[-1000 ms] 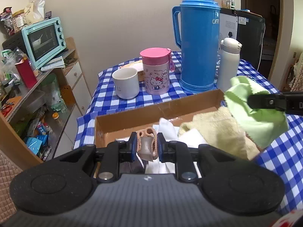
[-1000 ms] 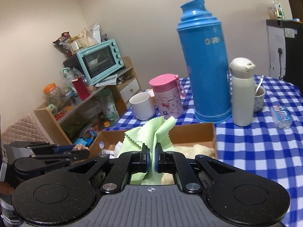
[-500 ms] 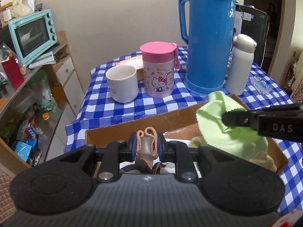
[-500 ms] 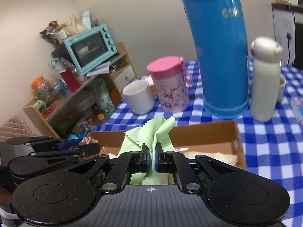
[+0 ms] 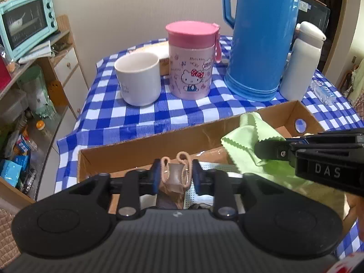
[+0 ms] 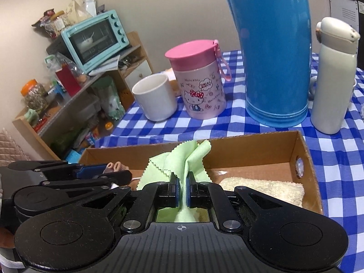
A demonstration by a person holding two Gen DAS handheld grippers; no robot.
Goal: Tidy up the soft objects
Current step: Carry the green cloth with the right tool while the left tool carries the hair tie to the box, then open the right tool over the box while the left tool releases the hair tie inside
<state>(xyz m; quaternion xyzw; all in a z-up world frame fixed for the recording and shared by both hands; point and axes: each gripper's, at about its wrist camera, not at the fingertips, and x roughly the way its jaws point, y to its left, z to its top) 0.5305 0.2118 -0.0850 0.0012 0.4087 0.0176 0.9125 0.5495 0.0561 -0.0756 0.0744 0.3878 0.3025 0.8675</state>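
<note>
An open cardboard box (image 5: 136,150) lies on the checked table. My left gripper (image 5: 176,175) hangs over its left part. Its jaws are opening around a brown soft pouch with beige loops (image 5: 175,173), whose loops still touch both pads. My right gripper (image 6: 181,186) is shut on a light green cloth (image 6: 188,157) with zigzag edges, held low over the middle of the box (image 6: 304,159). In the left wrist view the right gripper (image 5: 259,150) reaches in from the right with the green cloth (image 5: 248,136). A cream towel (image 6: 261,188) lies in the right part of the box.
Behind the box stand a white mug (image 5: 137,79), a pink Hello Kitty flask (image 5: 191,59), a tall blue thermos (image 5: 259,36) and a white bottle (image 5: 300,61). The table edge drops off at the left, beside a cluttered shelf with a teal oven (image 5: 27,22).
Both grippers have come forward and down over the box. The left jaws have widened around the brown pouch. The green cloth now hangs lower, inside the box walls.
</note>
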